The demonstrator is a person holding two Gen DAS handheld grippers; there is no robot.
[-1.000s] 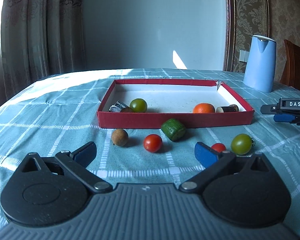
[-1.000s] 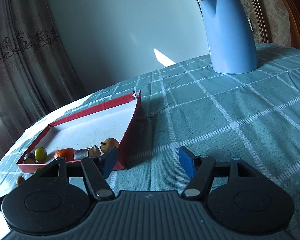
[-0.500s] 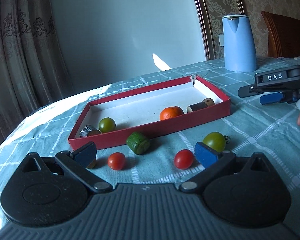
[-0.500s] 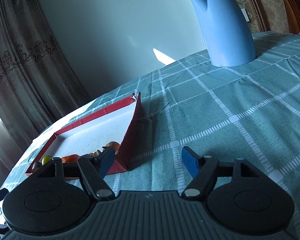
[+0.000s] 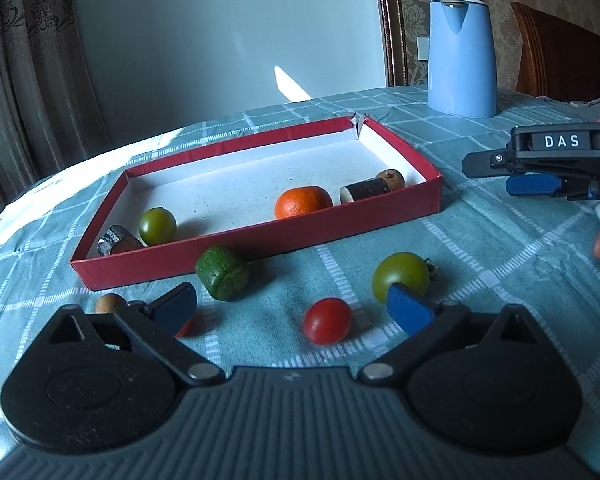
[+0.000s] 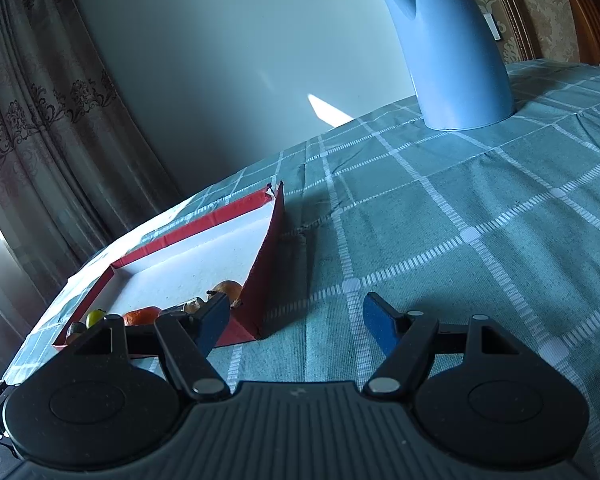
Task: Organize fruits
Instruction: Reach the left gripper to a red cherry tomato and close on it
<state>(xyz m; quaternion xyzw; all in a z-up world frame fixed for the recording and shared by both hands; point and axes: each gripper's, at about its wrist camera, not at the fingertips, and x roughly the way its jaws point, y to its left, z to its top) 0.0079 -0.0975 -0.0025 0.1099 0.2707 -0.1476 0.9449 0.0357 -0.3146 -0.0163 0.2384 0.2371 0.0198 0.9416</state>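
Red cherry tomato [image 5: 326, 321] lies on the tablecloth [image 5: 480, 248] before the box's [image 5: 260, 240] near wall, between the spread, empty left gripper [image 5: 292, 306] jaws, so closing on it seems next.

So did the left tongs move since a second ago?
Yes. The left tongs slid right along the red box; the red cherry tomato now sits between them, untouched.

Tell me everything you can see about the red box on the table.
The red box is a shallow, open rectangular tray, seemingly cardboard, red outside with a white floor. Its far right corner is split apart. It lies flat on the checked tablecloth. Inside sit an orange, a green tomato and some brownish pieces. A green chunk lies close against its near wall.
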